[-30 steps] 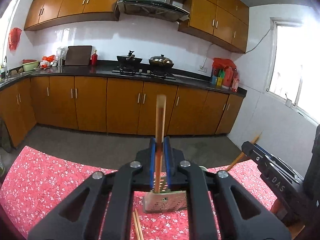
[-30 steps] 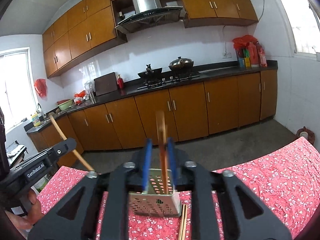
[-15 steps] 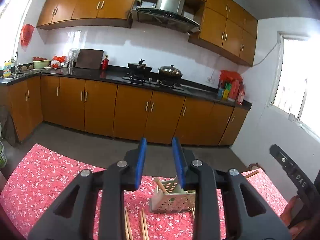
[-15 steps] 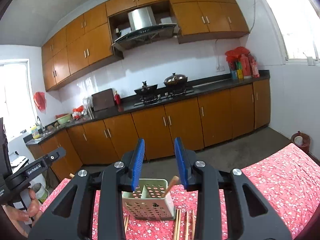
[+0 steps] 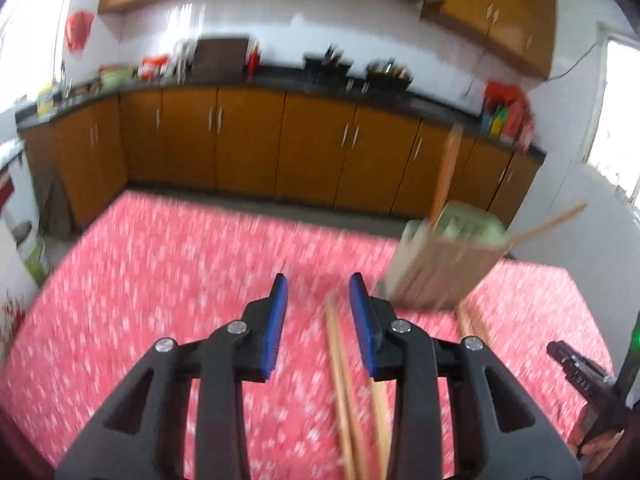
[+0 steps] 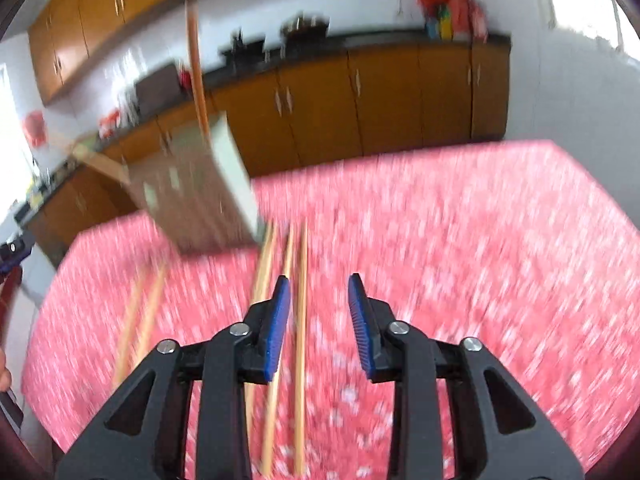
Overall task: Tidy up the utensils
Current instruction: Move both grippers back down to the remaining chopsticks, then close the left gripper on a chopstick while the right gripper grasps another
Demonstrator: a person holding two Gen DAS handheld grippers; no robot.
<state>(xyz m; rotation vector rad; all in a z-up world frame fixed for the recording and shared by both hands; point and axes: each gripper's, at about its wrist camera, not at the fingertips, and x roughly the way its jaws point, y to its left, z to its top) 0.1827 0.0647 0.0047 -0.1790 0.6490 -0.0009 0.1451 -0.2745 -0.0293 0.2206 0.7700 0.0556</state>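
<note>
Loose wooden chopsticks (image 5: 340, 384) lie flat on the red floral tablecloth (image 5: 160, 280), their long axes running away from the cameras toward the utensil holder (image 5: 444, 264). In the left wrist view a few of them lie under and just beside the right blue pad of the left gripper (image 5: 318, 320); in the right wrist view three chopsticks (image 6: 298, 320) lie side by side near the left pad of the right gripper (image 6: 319, 316), with another pair (image 6: 140, 312) farther left. Both claws are spread wide and grasp nothing.

The holder is a pale, boxy, perforated container standing on the cloth beyond the sticks, blurred by motion. Two more chopsticks stand in it: one nearly upright (image 5: 446, 176), one leaning out to the side (image 5: 548, 220).

The grippers are black, with ribbed blue pads. Behind the table run orange-brown cabinets (image 5: 248, 140), a dark countertop (image 5: 280, 80) and white tiled walls.
</note>
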